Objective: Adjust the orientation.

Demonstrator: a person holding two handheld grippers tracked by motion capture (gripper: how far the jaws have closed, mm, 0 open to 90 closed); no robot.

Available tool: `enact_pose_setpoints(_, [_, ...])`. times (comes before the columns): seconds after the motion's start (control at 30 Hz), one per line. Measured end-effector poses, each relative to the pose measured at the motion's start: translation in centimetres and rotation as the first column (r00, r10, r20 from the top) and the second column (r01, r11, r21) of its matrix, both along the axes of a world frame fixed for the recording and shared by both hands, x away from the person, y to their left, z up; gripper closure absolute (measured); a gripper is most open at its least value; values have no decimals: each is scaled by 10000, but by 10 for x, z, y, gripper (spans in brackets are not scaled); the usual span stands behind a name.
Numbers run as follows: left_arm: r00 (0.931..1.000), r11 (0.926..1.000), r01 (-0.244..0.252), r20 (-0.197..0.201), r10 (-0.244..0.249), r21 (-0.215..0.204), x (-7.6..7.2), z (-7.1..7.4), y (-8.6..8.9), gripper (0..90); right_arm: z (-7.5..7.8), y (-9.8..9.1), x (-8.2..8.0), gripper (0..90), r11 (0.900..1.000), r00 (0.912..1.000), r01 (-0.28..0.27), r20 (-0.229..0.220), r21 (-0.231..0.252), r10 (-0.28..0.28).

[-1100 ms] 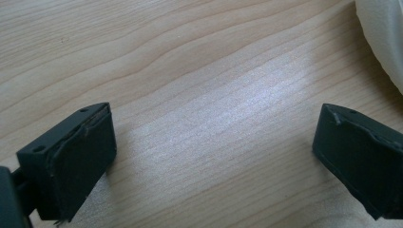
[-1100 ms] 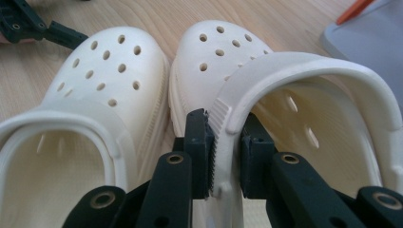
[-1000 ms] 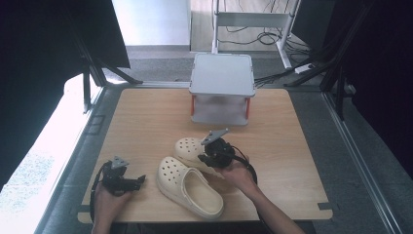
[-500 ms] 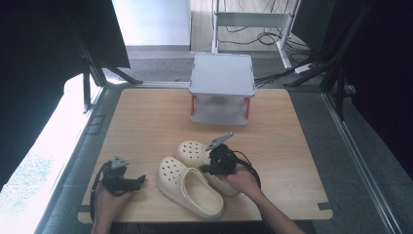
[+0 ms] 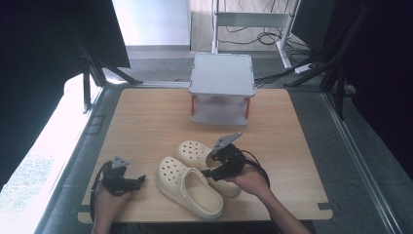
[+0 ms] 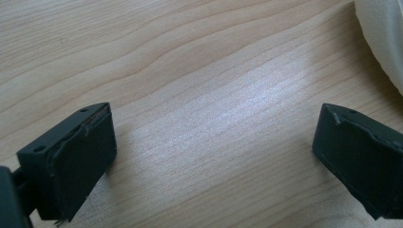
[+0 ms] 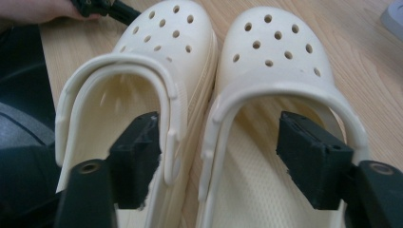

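Note:
Two cream clogs lie side by side on the wooden table (image 5: 146,126), toes pointing away from the person. The nearer clog (image 5: 187,187) is on the left and the farther clog (image 5: 192,151) is partly under my right gripper (image 5: 208,165). In the right gripper view, the right gripper (image 7: 223,159) is open and straddles the touching inner walls. One jaw is inside the left clog (image 7: 166,33) and the other inside the right clog (image 7: 275,42). My left gripper (image 5: 139,181) rests near the front left corner. The left gripper (image 6: 214,161) is open over bare wood, with a clog's edge (image 6: 380,38) at the upper right.
A grey two-level stand (image 5: 221,73) with orange legs sits at the back centre of the table. Bare wood lies on the left and right sides. Dark panels and floor cables surround the table.
My right gripper has drawn back toward the person and settled over the clogs' heel ends. The left gripper has stayed put.

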State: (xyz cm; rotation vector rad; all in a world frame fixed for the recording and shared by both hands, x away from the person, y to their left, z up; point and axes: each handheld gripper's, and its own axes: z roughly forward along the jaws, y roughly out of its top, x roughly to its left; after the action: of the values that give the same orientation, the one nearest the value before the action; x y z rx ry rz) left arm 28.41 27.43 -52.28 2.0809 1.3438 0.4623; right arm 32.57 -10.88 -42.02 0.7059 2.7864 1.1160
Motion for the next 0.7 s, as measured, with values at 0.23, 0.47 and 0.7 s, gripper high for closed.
enact_pose_setpoints(0.23, [10000, 10000, 23, -9, -23, 32, 0, 0, 0, 8, -2, -9, -9, 209, 9999, 9998, -158, -100, -23, 158])
enact_pose_setpoints(0.47, [10000, 10000, 18, 1, -18, 35, 0, 0, 0, 8, -13, -1, -14, 156, 9994, 9993, -329, -196, -121, 326])
enact_pose_setpoints(0.7, [10000, 10000, 17, 2, -17, 37, 0, 0, 0, 8, -26, 13, -15, 140, 9978, 9980, -552, -311, -371, 541])
